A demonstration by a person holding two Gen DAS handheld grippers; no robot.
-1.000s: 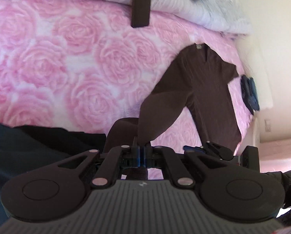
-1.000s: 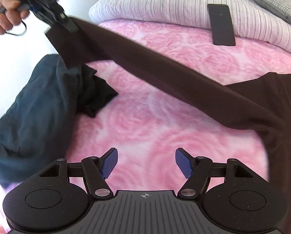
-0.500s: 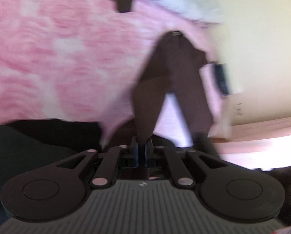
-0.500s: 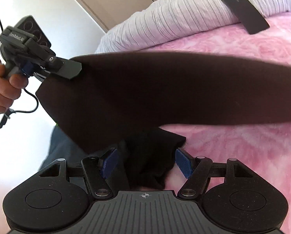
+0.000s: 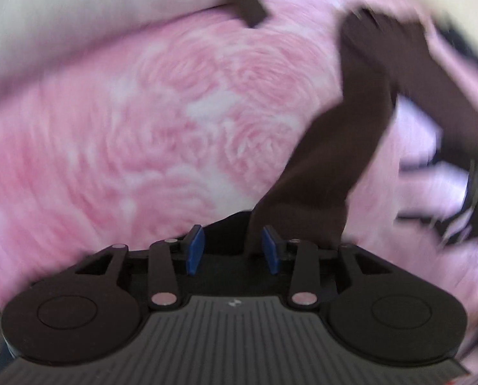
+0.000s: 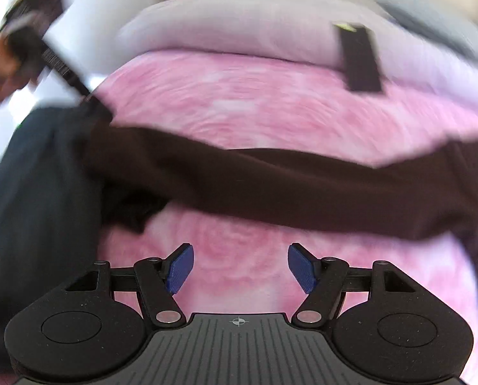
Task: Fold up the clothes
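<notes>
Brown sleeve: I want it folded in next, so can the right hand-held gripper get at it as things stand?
Probably yes. The right hand-held gripper is open and empty, and only bare pink bedspread lies between it and the brown sleeve stretched across ahead.

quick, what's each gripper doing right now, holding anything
Left gripper: jaws opening, the brown sleeve lies against one pad, no longer clamped.
Right gripper: open, nothing between its pads, only the pink bedspread beyond.
</notes>
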